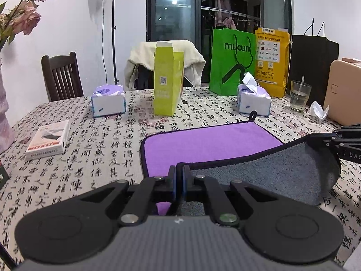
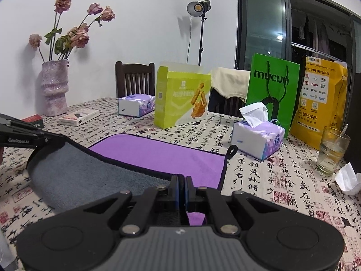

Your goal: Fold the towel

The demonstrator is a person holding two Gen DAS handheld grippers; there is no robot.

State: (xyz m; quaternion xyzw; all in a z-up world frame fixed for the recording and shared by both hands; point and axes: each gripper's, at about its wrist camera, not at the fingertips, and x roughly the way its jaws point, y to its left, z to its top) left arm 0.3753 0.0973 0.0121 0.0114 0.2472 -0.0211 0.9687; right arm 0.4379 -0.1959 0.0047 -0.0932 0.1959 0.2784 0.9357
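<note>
A towel, purple on top (image 1: pixel 209 142) and grey underneath, lies on the calligraphy tablecloth. It also shows in the right wrist view (image 2: pixel 162 155). My left gripper (image 1: pixel 179 169) is shut on the towel's near left corner. My right gripper (image 2: pixel 181 180) is shut on the near right corner. Both hold the near edge lifted, so the grey underside (image 1: pixel 270 171) faces up and sags between them. The far half lies flat, with a black hanging loop (image 1: pixel 253 115) at its far right corner. The right gripper shows in the left wrist view (image 1: pixel 334 143), and the left one in the right wrist view (image 2: pixel 38 139).
Behind the towel stand two tissue packs (image 1: pixel 108 100) (image 1: pixel 253 101), a yellow-green box (image 1: pixel 168 81), a green bag (image 1: pixel 232 63) and a yellow bag (image 1: pixel 271 61). A glass with a spoon (image 1: pixel 299 96) and crumpled tissue (image 1: pixel 318 110) sit right. A small box (image 1: pixel 48 139) and flower vase (image 2: pixel 55 88) sit left.
</note>
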